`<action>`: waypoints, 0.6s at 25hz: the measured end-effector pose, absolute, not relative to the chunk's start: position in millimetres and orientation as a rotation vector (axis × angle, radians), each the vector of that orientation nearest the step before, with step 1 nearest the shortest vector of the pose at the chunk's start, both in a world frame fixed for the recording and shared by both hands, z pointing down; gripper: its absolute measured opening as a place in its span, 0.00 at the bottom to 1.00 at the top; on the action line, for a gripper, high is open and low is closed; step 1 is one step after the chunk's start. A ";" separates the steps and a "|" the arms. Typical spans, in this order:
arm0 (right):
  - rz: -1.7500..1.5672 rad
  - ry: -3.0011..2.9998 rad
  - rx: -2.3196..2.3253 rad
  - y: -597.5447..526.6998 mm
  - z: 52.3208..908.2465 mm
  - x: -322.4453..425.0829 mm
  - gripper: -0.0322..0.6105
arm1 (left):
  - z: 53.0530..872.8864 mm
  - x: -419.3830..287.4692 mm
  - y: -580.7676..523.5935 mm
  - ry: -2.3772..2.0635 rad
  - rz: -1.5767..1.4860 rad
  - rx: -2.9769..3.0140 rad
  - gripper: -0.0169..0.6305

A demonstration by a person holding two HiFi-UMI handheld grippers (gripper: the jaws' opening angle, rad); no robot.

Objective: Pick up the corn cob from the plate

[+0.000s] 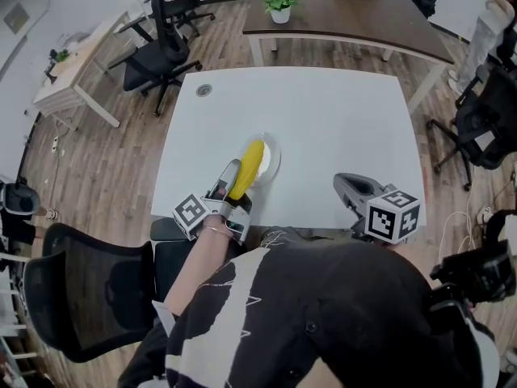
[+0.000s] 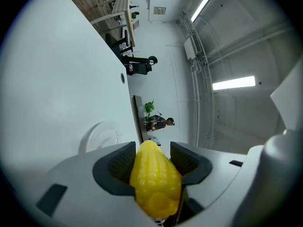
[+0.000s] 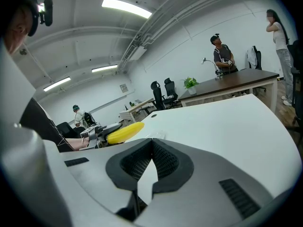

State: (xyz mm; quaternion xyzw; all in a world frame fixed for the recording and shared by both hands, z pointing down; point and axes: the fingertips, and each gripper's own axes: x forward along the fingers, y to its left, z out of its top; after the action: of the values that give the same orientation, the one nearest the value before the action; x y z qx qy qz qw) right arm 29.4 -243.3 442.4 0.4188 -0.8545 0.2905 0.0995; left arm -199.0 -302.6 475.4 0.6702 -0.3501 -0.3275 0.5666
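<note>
A yellow corn cob (image 1: 249,168) is lifted off the clear glass plate (image 1: 271,153) on the white table (image 1: 339,128), its far end still over the plate's near edge. My left gripper (image 1: 232,186) is shut on the cob's near end. In the left gripper view the cob (image 2: 154,178) fills the gap between both pads, and the plate (image 2: 98,136) lies bare on the table beyond. My right gripper (image 1: 349,186) hovers over the table's near right part, jaw tips touching and nothing held. The right gripper view shows the cob (image 3: 124,132) off to its left.
A brown desk (image 1: 355,18) with a potted plant (image 1: 279,3) stands behind the table. Black office chairs (image 1: 157,55) are at the far left and right, another (image 1: 81,297) beside me. A cable grommet (image 1: 203,90) sits in the table's far left corner. People (image 3: 222,56) stand by the desk.
</note>
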 end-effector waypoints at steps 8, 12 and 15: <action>0.902 -2.512 1.276 -218.2 464.0 32.2 0.07 | 467.1 -197.9 -282.8 -0.726 -0.874 1.610 0.39; 0.914 -2.534 1.283 -219.9 462.1 39.5 0.07 | 452.2 -188.1 -273.5 -0.681 -0.920 1.623 0.39; 0.928 -2.557 1.276 -225.5 455.6 54.7 0.07 | 438.5 -176.3 -265.9 -0.650 -0.970 1.636 0.39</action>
State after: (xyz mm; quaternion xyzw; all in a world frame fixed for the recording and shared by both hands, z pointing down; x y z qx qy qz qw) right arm 54.7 -225.5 455.6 0.4238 -0.8490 0.3081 0.0684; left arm -176.3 -265.9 438.5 0.6871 -0.2731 -0.4075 0.5360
